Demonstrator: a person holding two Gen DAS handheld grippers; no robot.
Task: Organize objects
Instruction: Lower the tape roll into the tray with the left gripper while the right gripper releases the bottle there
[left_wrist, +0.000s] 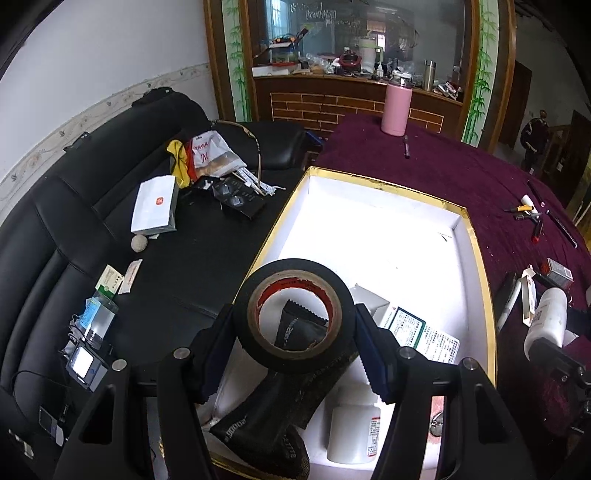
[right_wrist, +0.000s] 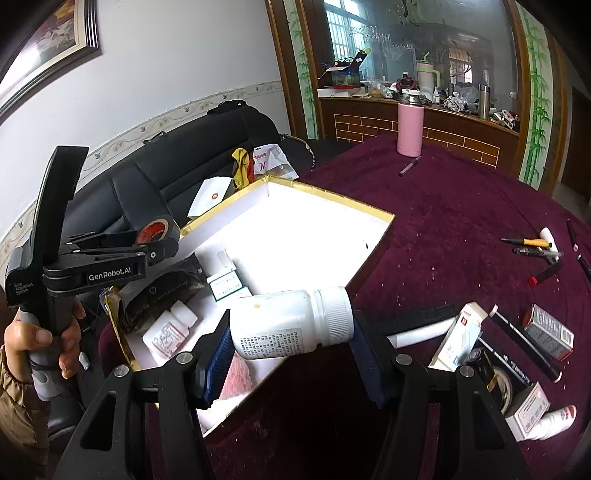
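Because both things look meant for the box (left_wrist: 476, 258), the left gripper (left_wrist: 295, 328) squeezes a round black tape roll (left_wrist: 294, 314) above its white floor. The right gripper (right_wrist: 291, 328) pinches a smooth white plastic bottle (right_wrist: 291, 323) sideways over the gold rim.

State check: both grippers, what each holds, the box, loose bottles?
left gripper: shut on black tape roll, over the box
right gripper: shut on large white bottle, held sideways, cap on
gold-edged box: open, no lid, partly filled
small white bottle: lying in box, capped
pink flask: upright on the cloth, lid on
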